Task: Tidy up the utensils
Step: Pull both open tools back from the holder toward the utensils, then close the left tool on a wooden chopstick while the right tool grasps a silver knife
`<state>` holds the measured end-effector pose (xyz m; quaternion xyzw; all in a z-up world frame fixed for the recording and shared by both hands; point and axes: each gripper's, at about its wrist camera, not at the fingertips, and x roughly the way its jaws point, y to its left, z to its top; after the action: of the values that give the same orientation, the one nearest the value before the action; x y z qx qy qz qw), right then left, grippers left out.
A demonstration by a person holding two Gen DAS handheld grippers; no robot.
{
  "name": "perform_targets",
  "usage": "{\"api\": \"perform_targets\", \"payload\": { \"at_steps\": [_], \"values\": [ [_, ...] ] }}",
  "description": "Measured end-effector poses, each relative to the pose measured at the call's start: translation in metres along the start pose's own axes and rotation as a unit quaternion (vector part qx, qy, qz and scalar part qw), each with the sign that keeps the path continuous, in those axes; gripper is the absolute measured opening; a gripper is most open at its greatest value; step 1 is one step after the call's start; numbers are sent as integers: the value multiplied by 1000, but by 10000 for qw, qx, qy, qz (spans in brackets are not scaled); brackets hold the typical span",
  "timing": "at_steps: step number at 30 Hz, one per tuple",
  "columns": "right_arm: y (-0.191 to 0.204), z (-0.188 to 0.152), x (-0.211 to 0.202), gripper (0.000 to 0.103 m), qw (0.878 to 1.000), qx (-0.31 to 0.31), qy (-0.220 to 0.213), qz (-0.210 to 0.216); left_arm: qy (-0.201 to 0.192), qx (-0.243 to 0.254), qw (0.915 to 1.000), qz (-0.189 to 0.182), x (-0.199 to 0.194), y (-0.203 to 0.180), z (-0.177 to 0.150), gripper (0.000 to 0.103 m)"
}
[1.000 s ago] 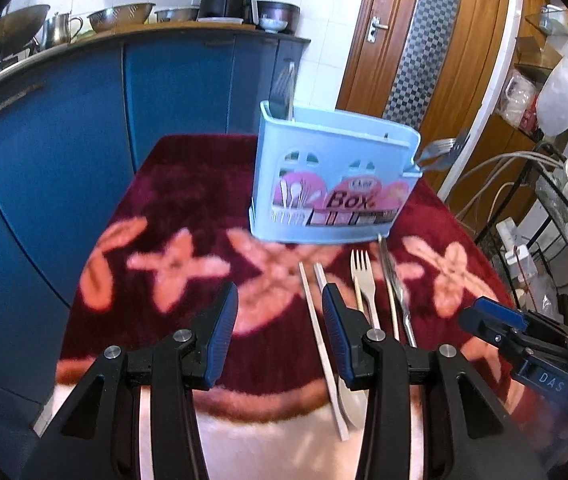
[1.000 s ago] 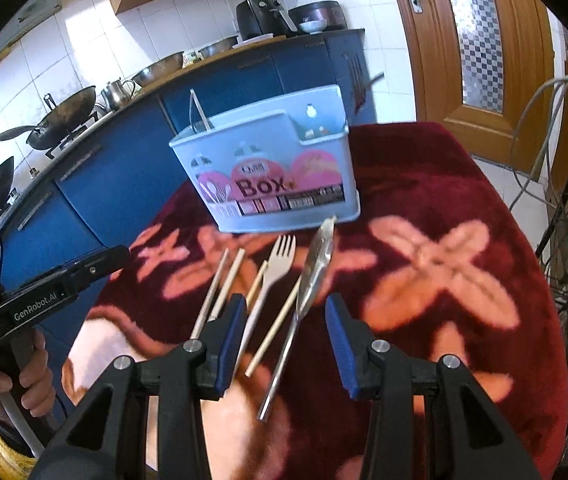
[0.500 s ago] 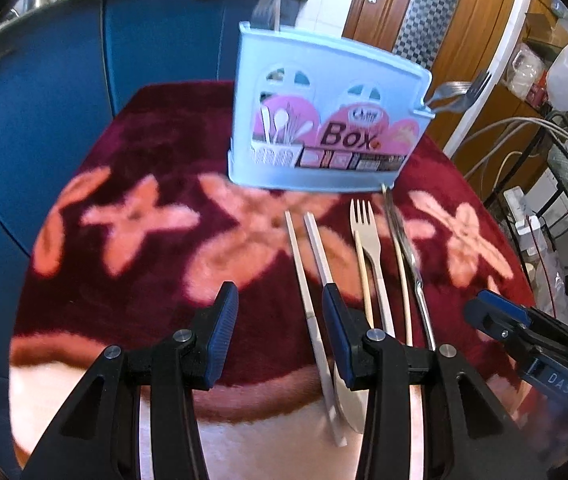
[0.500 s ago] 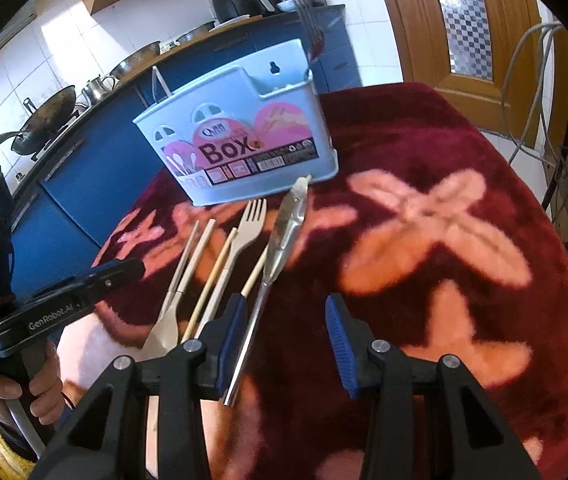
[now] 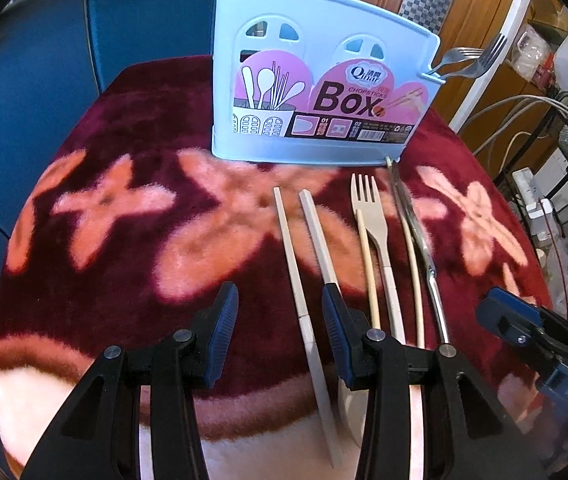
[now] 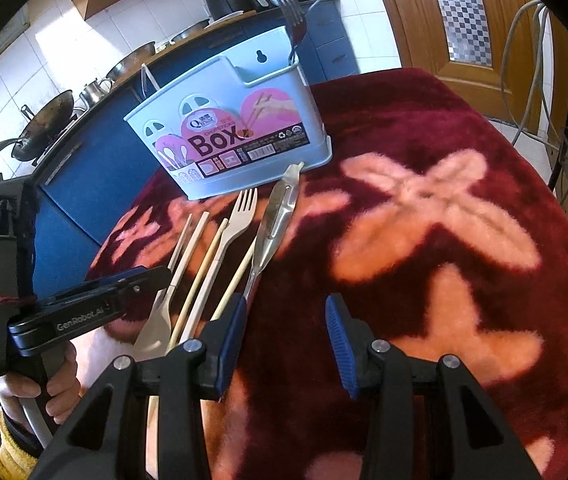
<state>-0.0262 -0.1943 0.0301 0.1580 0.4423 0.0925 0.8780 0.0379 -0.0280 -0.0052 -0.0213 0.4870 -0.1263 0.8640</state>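
A light-blue utensil box (image 5: pixel 316 96) (image 6: pixel 236 136) stands upright on the maroon flowered cloth (image 5: pixel 124 240), with metal forks (image 5: pixel 472 60) (image 6: pixel 290 4) in its end compartment. In front of it lie two white handles (image 5: pixel 290 248) (image 6: pixel 192 248), a beige fork (image 5: pixel 368 208) (image 6: pixel 240 216), two bamboo chopsticks (image 5: pixel 366 264) (image 6: pixel 204 276) and metal tongs (image 5: pixel 412 220) (image 6: pixel 280 212). My left gripper (image 5: pixel 278 304) is open just above the cloth, and the leftmost white handle runs between its fingers. My right gripper (image 6: pixel 284 320) is open over bare cloth, its left finger beside the tongs' handle end.
Blue kitchen cabinets (image 5: pixel 24 100) close the left and far side. A wok and pots (image 6: pixel 44 128) sit on the counter. A wooden door (image 6: pixel 464 12), cables and a wire rack (image 5: pixel 564 140) stand to the right. A hand (image 6: pixel 44 384) holds the left gripper.
Both grippers have sunk toward the cloth and tipped downward, so box and utensils look larger. The left gripper now straddles the white handle. Neither jaw opening has changed.
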Motion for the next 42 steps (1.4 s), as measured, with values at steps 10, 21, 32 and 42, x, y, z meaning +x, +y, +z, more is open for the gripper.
{"api": "perform_targets", "payload": {
  "at_steps": [10,21,32,42],
  "values": [
    [-6,-1,2,45,10000,65,27,32,104,62,9999,10,14,-4,9,17],
    [0,5,9,45,9999,-35,127,-30,-163,-280,9994,-155,3,11,9,3],
    [21,32,35,49,9990,-215,388,-55,-281,-758,9967,-42,1,43,12,3],
    [25,55,67,49,9965,-295,750,-222,-110,-682,9976,-39,12,42,18,3]
  ]
}}
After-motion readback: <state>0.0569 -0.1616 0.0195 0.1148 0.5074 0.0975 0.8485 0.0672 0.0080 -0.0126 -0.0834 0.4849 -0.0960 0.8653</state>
